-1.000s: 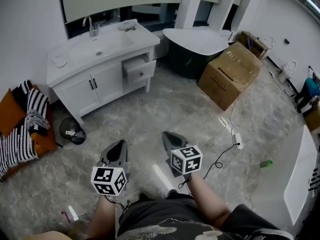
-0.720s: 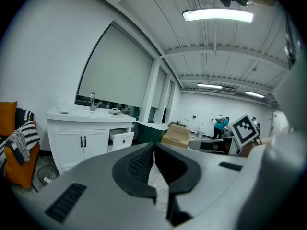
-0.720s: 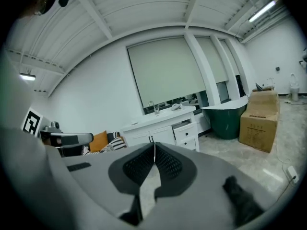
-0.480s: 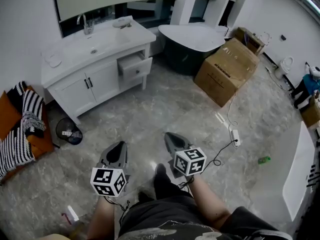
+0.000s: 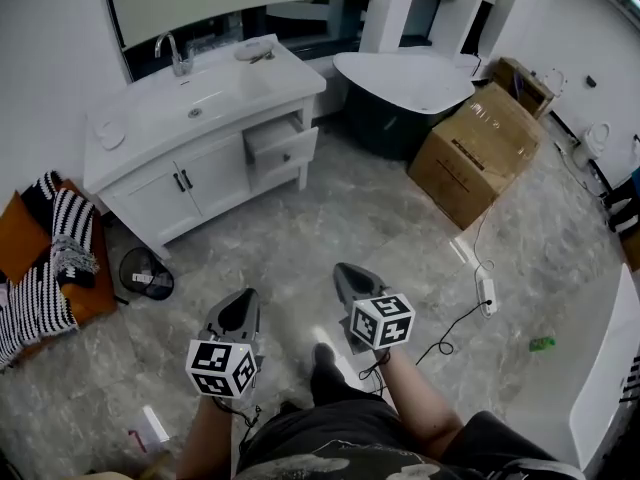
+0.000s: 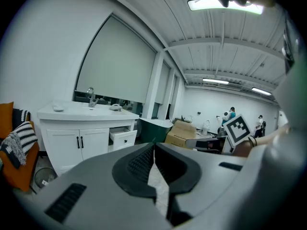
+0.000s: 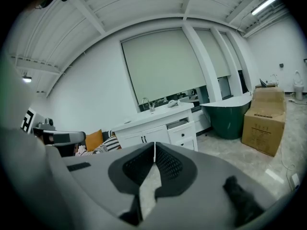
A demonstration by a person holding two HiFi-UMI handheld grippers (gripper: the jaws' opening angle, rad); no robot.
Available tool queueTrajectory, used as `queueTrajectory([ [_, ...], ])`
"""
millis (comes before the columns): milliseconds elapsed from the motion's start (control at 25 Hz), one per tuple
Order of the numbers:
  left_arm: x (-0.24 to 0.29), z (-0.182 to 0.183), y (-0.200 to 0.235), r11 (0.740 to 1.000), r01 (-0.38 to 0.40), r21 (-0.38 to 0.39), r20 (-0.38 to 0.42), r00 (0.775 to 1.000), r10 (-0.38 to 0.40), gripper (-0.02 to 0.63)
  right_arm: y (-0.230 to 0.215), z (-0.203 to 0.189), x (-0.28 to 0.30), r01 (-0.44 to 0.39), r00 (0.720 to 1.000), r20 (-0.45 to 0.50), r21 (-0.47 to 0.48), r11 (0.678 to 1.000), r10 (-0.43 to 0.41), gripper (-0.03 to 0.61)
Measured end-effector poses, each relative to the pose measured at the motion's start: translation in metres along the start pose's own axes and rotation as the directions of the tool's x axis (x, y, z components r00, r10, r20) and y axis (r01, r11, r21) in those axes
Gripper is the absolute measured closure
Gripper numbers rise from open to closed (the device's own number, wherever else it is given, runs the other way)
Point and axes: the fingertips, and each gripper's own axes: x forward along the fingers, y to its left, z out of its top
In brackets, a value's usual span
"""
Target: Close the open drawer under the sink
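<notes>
A white vanity with a sink stands at the upper left in the head view. Its small upper drawer on the right side is pulled out, with one dark knob on the front. The same drawer shows in the left gripper view, and the drawer in the right gripper view too. Both grippers hover over the floor, well short of the vanity. My left gripper and right gripper are shut with nothing between their jaws.
A dark wire bin stands on the floor beside the vanity. An orange seat with striped cloth is at the left. A dark green bathtub, a cardboard box and a power strip with cable lie to the right.
Both grippers and the view have moved forward over the marble floor toward the vanity, which now looks a little larger. A shoe has come into view between the arms.
</notes>
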Motion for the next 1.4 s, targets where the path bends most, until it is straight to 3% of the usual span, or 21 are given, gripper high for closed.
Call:
queueTrajectory([
  [400,0.087,0.029,0.006,0.998,-0.065,-0.004,-0.021,0.998,0.065,0.595,-0.074,0.040,0.060,-0.057,0.998,-0.020,0.001,0.998,0.057,0.552],
  [680,0.114,0.043,0.021,0.989,-0.138,-0.052,0.001,0.990,0.138,0.595,-0.095,0.054,0.087,-0.111,0.994,-0.023,-0.043,0.993,0.110,0.552],
  [960,0.132,0.046,0.040,0.987,-0.157,-0.016,-0.014,0.988,0.157,0.595,-0.103,0.059,0.114,-0.100,0.995,-0.027,-0.028,0.995,0.099,0.552],
  [1160,0.157,0.040,0.061,0.988,-0.149,-0.050,-0.031,0.989,0.148,0.595,-0.103,0.058,0.137,-0.087,0.995,-0.056,-0.058,0.994,0.084,0.552],
  [1400,0.202,0.043,0.102,0.991,-0.130,-0.030,-0.061,0.990,0.128,0.595,-0.110,0.067,0.184,-0.039,0.997,-0.063,-0.065,0.997,0.035,0.551],
])
